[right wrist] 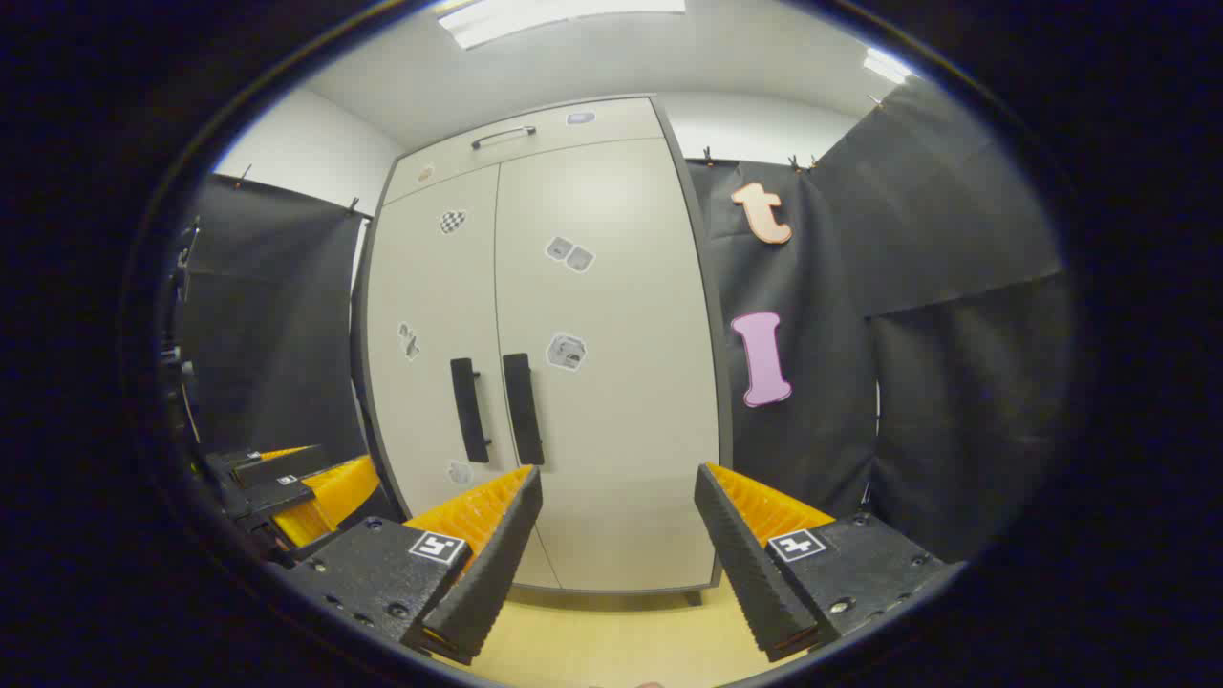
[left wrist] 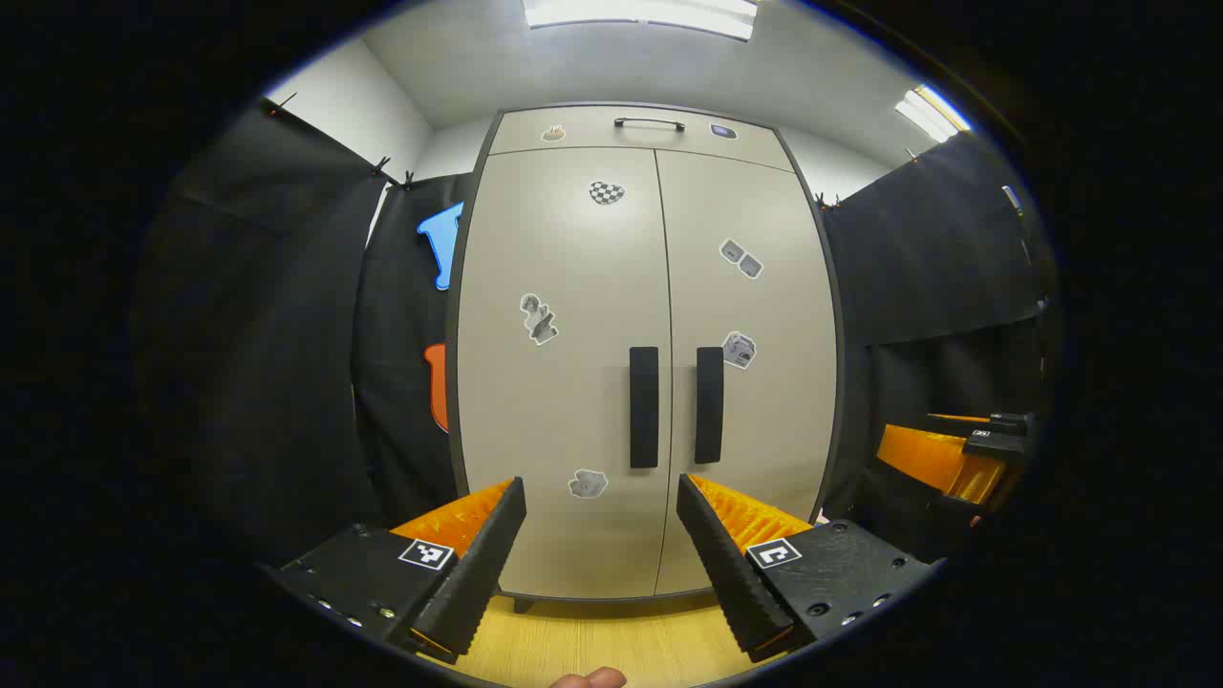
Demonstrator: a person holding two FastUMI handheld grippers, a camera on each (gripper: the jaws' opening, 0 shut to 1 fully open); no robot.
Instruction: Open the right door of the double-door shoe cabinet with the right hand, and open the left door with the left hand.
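Observation:
A tall beige shoe cabinet [left wrist: 573, 287] stands ahead with both doors closed. Two upright black handles flank the centre seam: the left door's handle [left wrist: 644, 407] and the right door's handle [left wrist: 709, 405]. My left gripper [left wrist: 602, 492] is open, some way short of the doors, aimed just left of the seam. In the right gripper view the cabinet [right wrist: 611, 315] sits left of centre, with its left handle [right wrist: 468, 409] and right handle [right wrist: 523, 409]. My right gripper [right wrist: 618, 483] is open and empty, facing the right door's lower panel. The right gripper [left wrist: 965, 454] also appears at the left gripper view's right edge, and the left gripper [right wrist: 296, 487] at the right gripper view's left edge.
Black cloth walls close in on both sides of the cabinet. A drawer front with a slim handle [left wrist: 650, 123] tops the cabinet. Light wooden floor [left wrist: 592, 640] runs beneath the grippers. Small stickers dot the doors. A fingertip [left wrist: 588, 679] shows at the bottom edge.

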